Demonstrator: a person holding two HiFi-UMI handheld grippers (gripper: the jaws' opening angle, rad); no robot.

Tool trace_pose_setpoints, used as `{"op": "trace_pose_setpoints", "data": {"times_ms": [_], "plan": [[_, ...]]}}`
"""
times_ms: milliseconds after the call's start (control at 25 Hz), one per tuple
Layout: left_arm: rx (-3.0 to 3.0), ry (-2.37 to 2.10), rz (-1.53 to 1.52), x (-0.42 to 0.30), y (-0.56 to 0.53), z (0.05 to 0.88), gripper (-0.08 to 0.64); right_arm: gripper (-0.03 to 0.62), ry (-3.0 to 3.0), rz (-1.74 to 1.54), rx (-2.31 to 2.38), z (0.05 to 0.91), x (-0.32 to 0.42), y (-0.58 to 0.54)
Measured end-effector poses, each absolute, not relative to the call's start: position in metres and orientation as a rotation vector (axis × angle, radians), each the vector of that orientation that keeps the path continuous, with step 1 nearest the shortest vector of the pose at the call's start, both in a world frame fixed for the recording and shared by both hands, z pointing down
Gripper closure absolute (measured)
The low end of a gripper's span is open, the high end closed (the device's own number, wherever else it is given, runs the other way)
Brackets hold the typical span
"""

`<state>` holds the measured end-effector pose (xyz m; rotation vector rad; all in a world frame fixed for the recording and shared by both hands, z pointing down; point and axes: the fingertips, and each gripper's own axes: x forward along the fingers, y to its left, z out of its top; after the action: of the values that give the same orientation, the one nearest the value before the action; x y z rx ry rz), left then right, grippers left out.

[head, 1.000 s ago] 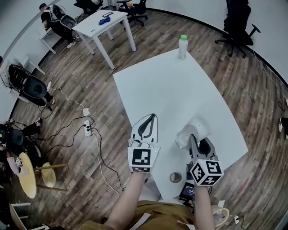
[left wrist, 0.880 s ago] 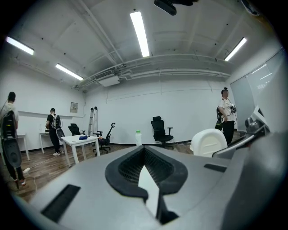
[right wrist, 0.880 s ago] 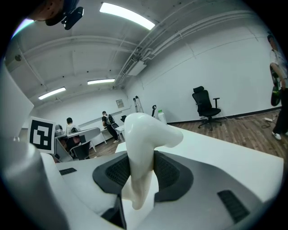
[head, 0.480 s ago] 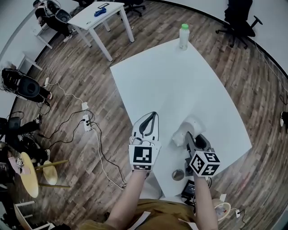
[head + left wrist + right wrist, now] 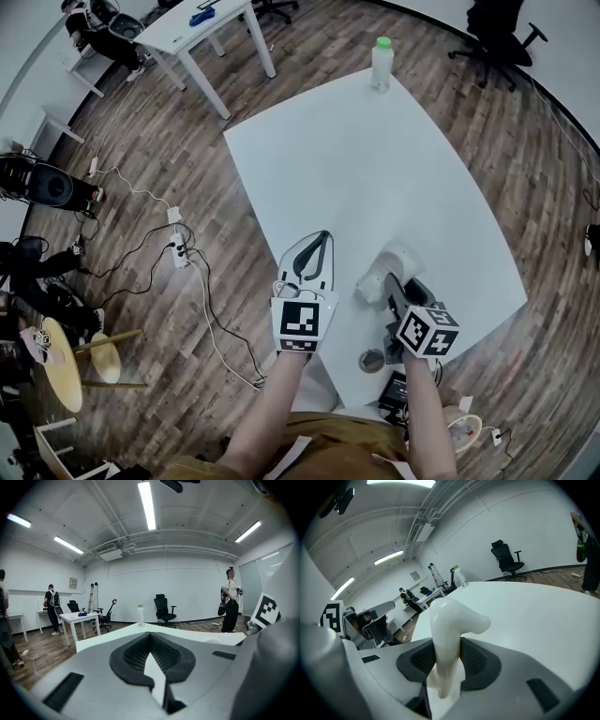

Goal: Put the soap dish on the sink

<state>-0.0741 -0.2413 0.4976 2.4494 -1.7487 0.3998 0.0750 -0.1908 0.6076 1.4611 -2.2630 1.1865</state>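
Observation:
My right gripper (image 5: pixel 396 284) is shut on a white soap dish (image 5: pixel 385 269), which it holds just above the near right part of the white table (image 5: pixel 375 169). In the right gripper view the glossy dish (image 5: pixel 451 620) stands up between the black pads (image 5: pixel 476 660), its rounded end leaning right. To the left of it, my left gripper (image 5: pixel 317 246) hangs over the table's near edge, its jaws shut to a point with nothing between them (image 5: pixel 150 639). No sink shows in any view.
A bottle with a green cap (image 5: pixel 382 66) stands at the table's far corner. A small round metal piece (image 5: pixel 371 361) and a dark device (image 5: pixel 394 394) lie at the near edge. Beyond are a second table (image 5: pixel 202 28), office chairs (image 5: pixel 497 37), floor cables (image 5: pixel 178 253) and people (image 5: pixel 230 599).
Both grippers have sunk a little toward the table, the right one more, rolling slightly with the soap dish still in its jaws. The left stays shut.

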Motion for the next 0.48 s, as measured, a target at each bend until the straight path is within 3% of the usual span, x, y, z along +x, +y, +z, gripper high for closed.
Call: {"op": "trace_pose_setpoints", "data": {"times_ms": [480], "plan": [[2.477,-1.721,0.414,-0.061,-0.247,0.497,0.554,0.446,-2.226,1.273,1.395,0.626,0.072,-0.186]]}}
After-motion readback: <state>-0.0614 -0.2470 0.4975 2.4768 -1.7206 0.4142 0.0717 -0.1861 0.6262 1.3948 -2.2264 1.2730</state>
